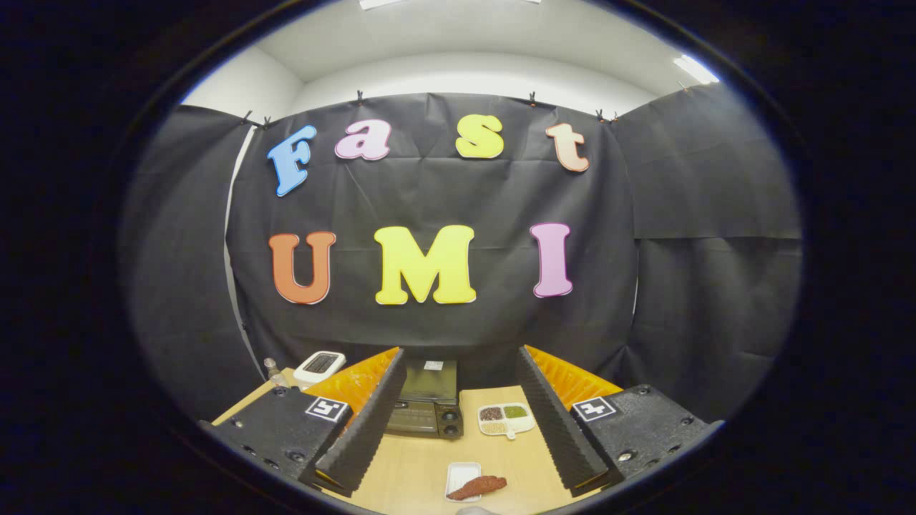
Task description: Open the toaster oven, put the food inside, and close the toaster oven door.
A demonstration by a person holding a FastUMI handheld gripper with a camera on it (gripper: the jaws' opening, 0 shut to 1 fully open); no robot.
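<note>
The tongs (pixel 458 422) stand wide apart and grip nothing, their two ribbed fingers framing the lower middle of the frame like an open gate. That spread looks deliberate, I judge: held high and back from the work, it leaves the whole pale wooden counter (pixel 415 465) readable between them before any approach begins.

Beyond the fingers, at the back of the counter against the black cloth wall, sits the small dark metal toaster oven (pixel 428 406). Its glass door seems to be up and shut, with two round knobs at its right end. It faces forward, so a pull on the door can come straight along the line of the fingers.

The food, a reddish-brown lumpy piece (pixel 481 487), lies at the bottom centre of the frame, partly on a small white rectangular tray (pixel 458 475) and spilling over its right edge. It is near the tongs and well apart from the oven, which suits the order of the task: door first, food after.

Right of the oven rests a white divided dish of grains and green bits (pixel 506 418). At lower left, behind the left finger, stand a white slotted toaster (pixel 320 365) and a small clear bottle (pixel 273 370)
</note>
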